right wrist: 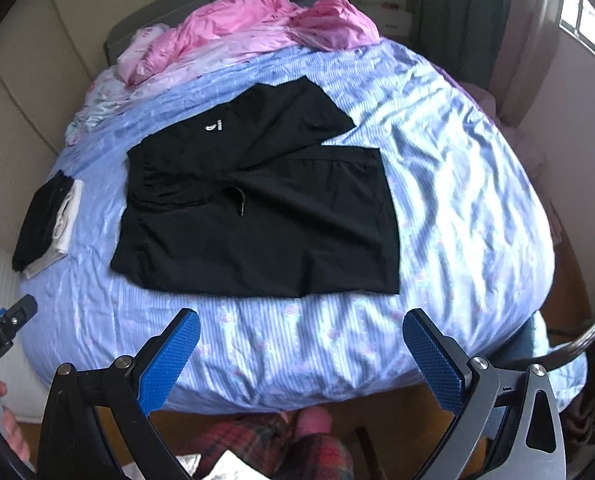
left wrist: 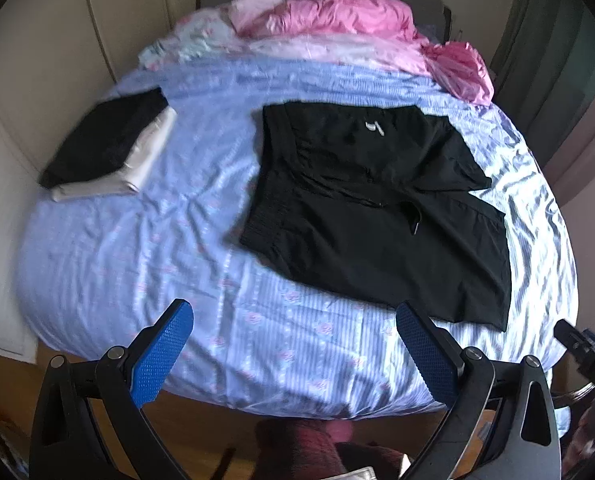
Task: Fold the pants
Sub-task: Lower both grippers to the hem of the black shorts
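Black pants [left wrist: 381, 216] lie spread on a blue striped bed sheet [left wrist: 145, 248], waistband to the left, legs to the right, one leg angled over the other, a drawstring in the middle. They also show in the right wrist view [right wrist: 257, 216]. My left gripper [left wrist: 293, 312] is open and empty, above the near bed edge, short of the pants. My right gripper [right wrist: 301, 320] is open and empty, also above the near edge, just short of the pants' near hem. The left gripper's tip shows in the right wrist view [right wrist: 15, 316].
A folded stack of black and white clothes [left wrist: 109, 148] lies at the bed's left side, also in the right wrist view [right wrist: 47, 224]. A crumpled pink quilt [left wrist: 337, 20] is piled at the headboard end. Walls flank the bed; wood floor [right wrist: 397, 412] lies below.
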`<state>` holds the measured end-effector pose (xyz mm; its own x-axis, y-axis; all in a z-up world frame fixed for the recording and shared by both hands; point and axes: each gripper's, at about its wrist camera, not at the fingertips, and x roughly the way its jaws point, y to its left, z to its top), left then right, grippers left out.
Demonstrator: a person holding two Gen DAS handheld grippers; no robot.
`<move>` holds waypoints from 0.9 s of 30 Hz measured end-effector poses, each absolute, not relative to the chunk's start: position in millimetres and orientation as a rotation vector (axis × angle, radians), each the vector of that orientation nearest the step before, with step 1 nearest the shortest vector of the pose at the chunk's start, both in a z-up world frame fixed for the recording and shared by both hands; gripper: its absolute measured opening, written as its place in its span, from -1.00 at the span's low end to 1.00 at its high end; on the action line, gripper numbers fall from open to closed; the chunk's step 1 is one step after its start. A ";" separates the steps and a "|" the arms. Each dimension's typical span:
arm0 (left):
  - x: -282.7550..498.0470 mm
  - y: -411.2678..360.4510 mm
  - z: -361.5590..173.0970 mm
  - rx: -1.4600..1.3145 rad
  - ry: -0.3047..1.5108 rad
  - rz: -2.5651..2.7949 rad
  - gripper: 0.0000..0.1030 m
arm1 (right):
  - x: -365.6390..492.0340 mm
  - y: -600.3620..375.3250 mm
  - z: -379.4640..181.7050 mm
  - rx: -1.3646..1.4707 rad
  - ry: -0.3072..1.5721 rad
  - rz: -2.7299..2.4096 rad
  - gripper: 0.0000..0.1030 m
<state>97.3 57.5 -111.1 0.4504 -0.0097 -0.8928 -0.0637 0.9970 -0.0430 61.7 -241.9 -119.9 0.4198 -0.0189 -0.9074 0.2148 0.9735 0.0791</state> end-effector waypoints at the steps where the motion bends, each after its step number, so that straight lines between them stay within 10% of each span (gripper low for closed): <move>1: 106.5 59.6 -118.9 -0.085 1.118 0.021 1.00 | 67.6 -240.2 -126.6 0.196 1.134 -0.162 1.00; 27: 215.3 73.5 -322.4 -0.224 1.354 0.117 0.98 | 128.0 -263.4 -329.3 0.514 1.358 -0.358 0.78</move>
